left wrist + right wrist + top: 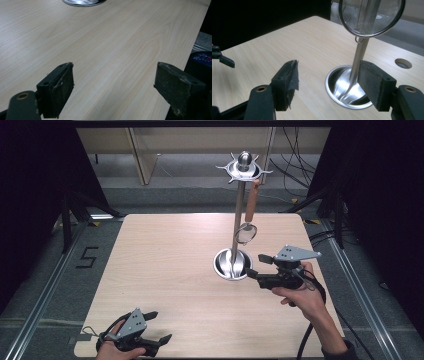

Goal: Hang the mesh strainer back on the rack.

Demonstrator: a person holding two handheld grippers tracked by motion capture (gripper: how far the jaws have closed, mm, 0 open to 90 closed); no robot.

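The strainer [246, 232] hangs upright on the stand [238, 220], just above the right gripper [256, 266] (fingers apart); left gripper [159, 327], likewise spread, sits far off.

strainer [246, 233] hangs from stand [238, 220] on table [165, 270], right of centre.

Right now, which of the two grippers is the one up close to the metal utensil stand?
The right gripper: its open jaws sit just beside the stand's round base, under the hanging strainer. The left gripper is open too, near the table's front edge.
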